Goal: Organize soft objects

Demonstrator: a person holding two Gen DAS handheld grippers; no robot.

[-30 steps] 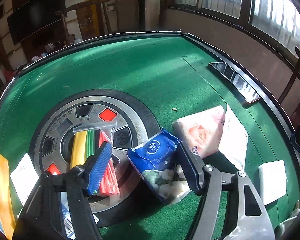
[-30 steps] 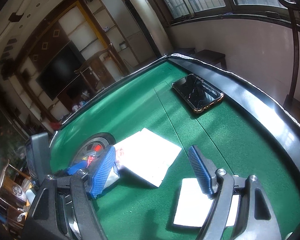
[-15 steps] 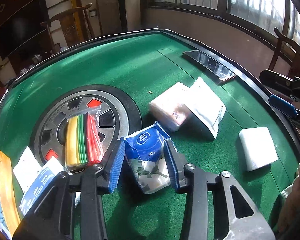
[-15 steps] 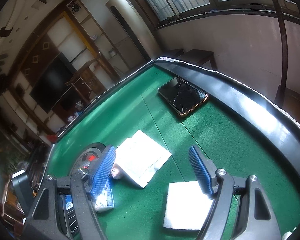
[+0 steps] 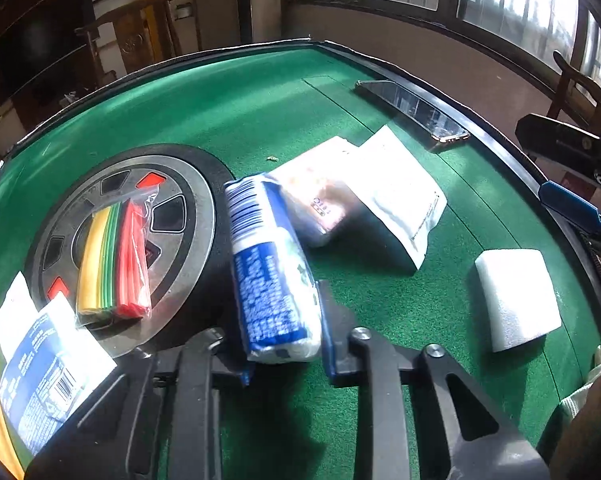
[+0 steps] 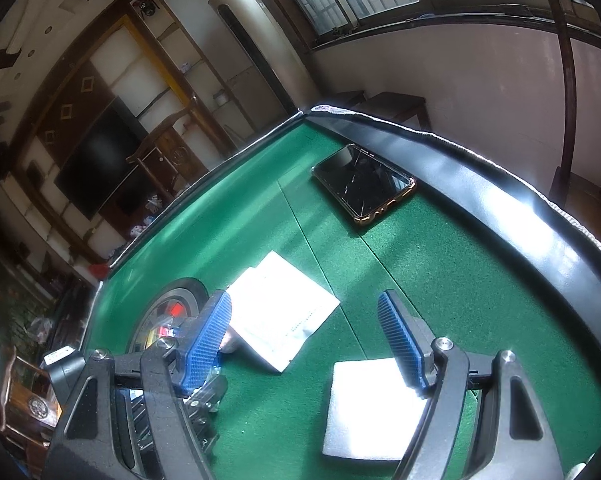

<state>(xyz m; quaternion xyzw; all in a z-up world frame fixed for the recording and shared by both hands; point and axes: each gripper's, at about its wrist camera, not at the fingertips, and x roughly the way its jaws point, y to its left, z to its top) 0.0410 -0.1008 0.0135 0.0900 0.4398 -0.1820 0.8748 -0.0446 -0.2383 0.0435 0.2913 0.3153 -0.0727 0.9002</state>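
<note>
Since the frame half a second earlier, the left gripper point(image 5: 284, 344) had closed from straddling the blue cotton-ball pack point(image 5: 270, 268) to clamping it; the pack now showed its barcode side and stood tilted up from the green felt table point(image 5: 228, 104), apparently lifted at the near end. Right gripper point(image 6: 304, 344) hung with jaws apart and nothing between them, above the white foam block point(image 6: 370, 408), its view barely shifted. Step in hand, as judged: the pick of the cotton pack was made and transport was next. No bin or target spot was identifiable in either view, so destination could not be stated. The pack's far end lay close against the pink tissue pack point(image 5: 316, 196), which touched the white pouch point(image 5: 400, 196); a straight lift before any sideways travel seemed advisable to avoid dragging them. On the left side sat the round metal hub point(image 5: 180, 208) carrying a bag of coloured tubing point(image 5: 112, 256), with labelled sachets point(image 5: 48, 360) nearer. Open felt lay beyond the hub and toward the far rim; the phone point(image 6: 364, 186) rested near the raised black table edge point(image 6: 500, 208) and should be kept clear of. The soft pack would likely sag under a pinch grip.
</note>
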